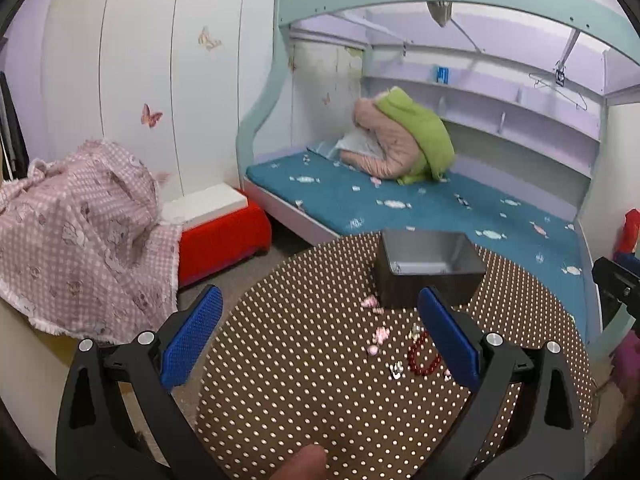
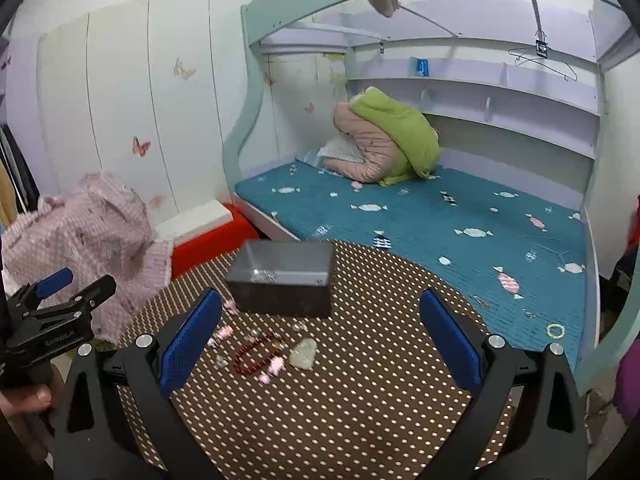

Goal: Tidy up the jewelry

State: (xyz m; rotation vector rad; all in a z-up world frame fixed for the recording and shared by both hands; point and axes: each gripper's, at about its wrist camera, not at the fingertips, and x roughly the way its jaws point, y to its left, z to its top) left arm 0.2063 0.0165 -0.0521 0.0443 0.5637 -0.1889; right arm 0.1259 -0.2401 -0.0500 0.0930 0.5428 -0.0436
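Note:
A grey open box (image 1: 428, 268) stands on a round brown polka-dot table (image 1: 320, 400); it also shows in the right wrist view (image 2: 282, 282). In front of it lie a dark red bead bracelet (image 2: 256, 354), pink bead pieces (image 2: 276, 368), a pale green pendant (image 2: 304, 354) and small silver pieces (image 1: 396, 370). The red bracelet (image 1: 422, 356) lies by my left gripper's right finger. My left gripper (image 1: 320, 336) is open and empty above the table. My right gripper (image 2: 320, 336) is open and empty, just right of the jewelry.
A bed with a teal cover (image 2: 440, 216) and a pile of green and pink jackets (image 2: 384, 140) lies behind the table. A pink checked cloth (image 1: 80, 232) and a red and white box (image 1: 220, 224) are at the left. A small yellow-green bracelet (image 2: 555, 330) lies on the bed.

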